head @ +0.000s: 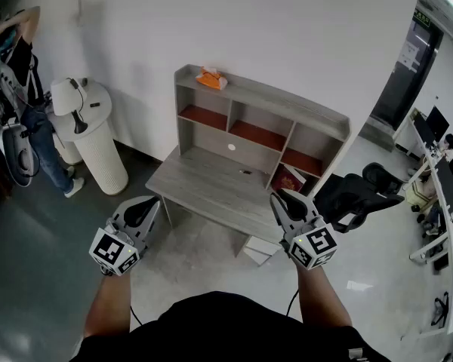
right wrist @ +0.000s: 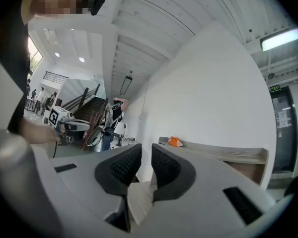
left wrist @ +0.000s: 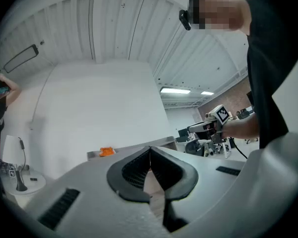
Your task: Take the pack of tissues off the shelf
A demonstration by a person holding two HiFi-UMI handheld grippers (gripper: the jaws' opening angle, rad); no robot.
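Here, both grippers hover in front of the desk, and the tissues lie untouched on top of the shelf.

The small orange pack of tissues (head: 210, 78) lies on the top board of the grey wooden shelf unit with red-brown compartments (head: 287, 101), near its left end. The shelf unit stands at the back of the pale grey wooden worktop (head: 211, 183). The left gripper (head: 141, 211) is held off the worktop's front left corner; its fingers (left wrist: 134, 170) are clenched together at the tips with nothing between them. The right gripper (head: 291, 206) is at the front right corner; its fingers (right wrist: 169, 170) stand a narrow slit apart, also empty. Both are well apart from the pack. A black office chair (head: 362, 191) stands to the right.
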